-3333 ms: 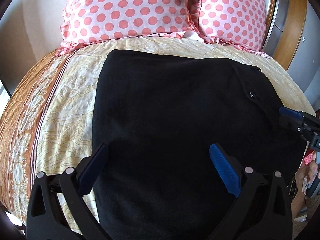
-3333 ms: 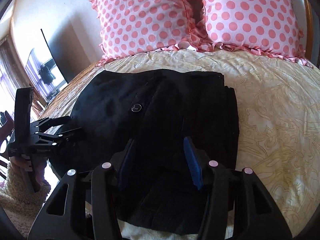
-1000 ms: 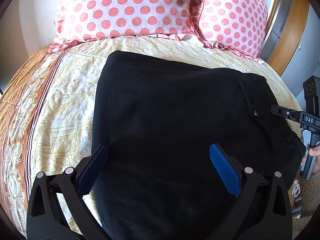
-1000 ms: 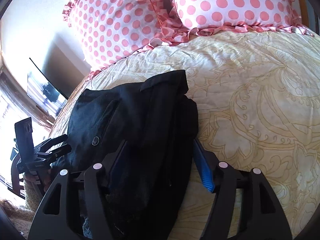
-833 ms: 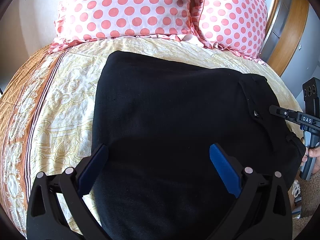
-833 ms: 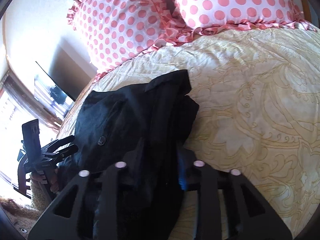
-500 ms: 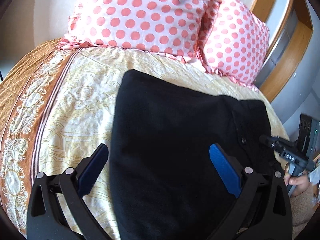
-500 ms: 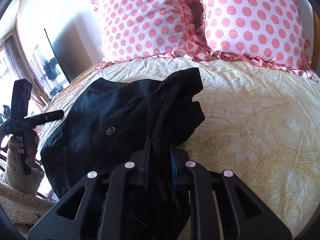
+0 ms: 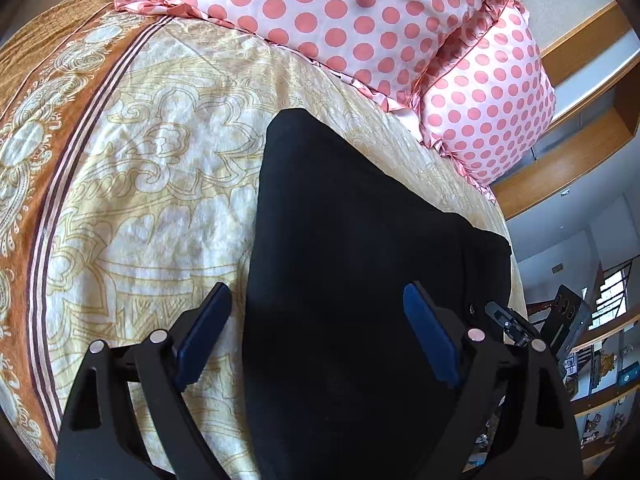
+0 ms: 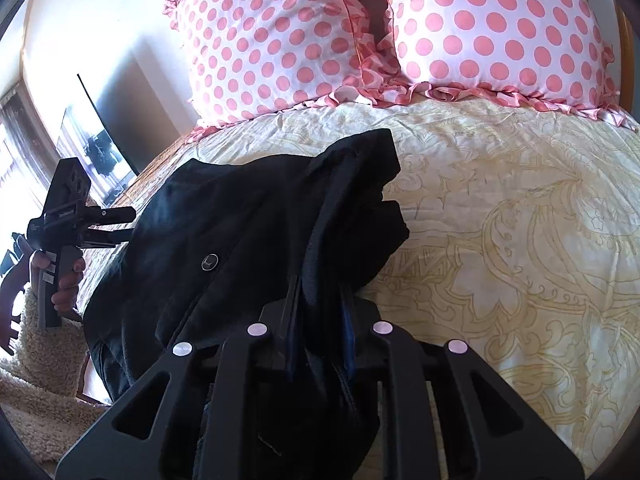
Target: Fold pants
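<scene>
Black pants (image 9: 360, 220) lie folded on the bed. In the left wrist view my left gripper (image 9: 316, 300) hovers over their left edge; its jaws are closing, with fabric and bed cover between the blue pads (image 9: 428, 340), which do not press on anything. In the right wrist view my right gripper (image 10: 320, 288) pinches a bunched fold of the pants (image 10: 240, 220) at the waist end, near the button (image 10: 209, 261); its jaws are easing slightly wider but still grip the cloth. That fold stands raised. The left gripper (image 10: 128, 220) shows at the far left, held by a hand (image 10: 64, 280).
A cream and orange patterned bed cover (image 9: 140, 200) spreads around the pants. Two pink polka-dot pillows (image 10: 480, 32) lean at the head of the bed. A dark screen (image 10: 96, 136) stands left of the bed, and wooden shelving (image 9: 560, 168) right of it.
The right gripper shut on the waist end of the pants and bunched it up. The left gripper moved sideways over the pants' left edge, rolled, and its jaws narrowed a little.
</scene>
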`<state>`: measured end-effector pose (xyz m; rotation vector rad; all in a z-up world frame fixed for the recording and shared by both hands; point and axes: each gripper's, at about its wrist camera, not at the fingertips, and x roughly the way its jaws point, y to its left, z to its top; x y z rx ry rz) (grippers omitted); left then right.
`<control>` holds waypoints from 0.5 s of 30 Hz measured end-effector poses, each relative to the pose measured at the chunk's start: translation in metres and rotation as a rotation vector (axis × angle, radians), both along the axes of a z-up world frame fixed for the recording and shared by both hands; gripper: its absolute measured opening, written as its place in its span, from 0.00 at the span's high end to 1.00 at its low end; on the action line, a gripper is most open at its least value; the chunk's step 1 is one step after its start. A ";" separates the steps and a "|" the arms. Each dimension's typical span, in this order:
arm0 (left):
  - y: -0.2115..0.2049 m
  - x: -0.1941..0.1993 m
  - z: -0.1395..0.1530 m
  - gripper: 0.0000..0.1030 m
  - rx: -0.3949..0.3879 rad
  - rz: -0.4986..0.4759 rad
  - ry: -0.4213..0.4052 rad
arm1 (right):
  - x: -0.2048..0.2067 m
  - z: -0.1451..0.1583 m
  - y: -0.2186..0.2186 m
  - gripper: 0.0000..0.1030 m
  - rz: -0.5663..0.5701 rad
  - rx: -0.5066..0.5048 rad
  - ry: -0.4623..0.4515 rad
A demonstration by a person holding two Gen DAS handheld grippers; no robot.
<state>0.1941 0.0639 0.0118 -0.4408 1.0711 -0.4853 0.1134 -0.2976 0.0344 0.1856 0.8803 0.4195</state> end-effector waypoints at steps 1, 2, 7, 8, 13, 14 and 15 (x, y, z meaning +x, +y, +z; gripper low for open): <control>-0.001 0.001 0.000 0.16 0.002 -0.002 0.002 | 0.002 -0.001 -0.001 0.75 -0.003 0.007 0.009; -0.003 0.003 0.000 0.16 0.006 -0.007 0.005 | 0.004 -0.003 -0.003 0.72 -0.011 0.014 0.023; -0.014 0.008 0.000 0.29 0.045 -0.018 0.001 | 0.013 -0.010 -0.009 0.67 -0.018 0.081 0.054; -0.016 0.008 0.000 0.45 0.056 -0.014 0.002 | 0.012 -0.011 -0.010 0.70 -0.021 0.092 0.052; -0.014 0.003 0.007 0.88 0.113 0.019 -0.034 | 0.008 -0.004 -0.013 0.82 -0.026 0.136 0.028; -0.013 0.001 0.010 0.92 0.110 0.021 -0.043 | 0.008 -0.001 -0.014 0.83 -0.029 0.152 0.023; -0.013 0.000 0.014 0.93 0.110 0.019 -0.054 | 0.009 0.002 -0.015 0.83 -0.028 0.170 0.017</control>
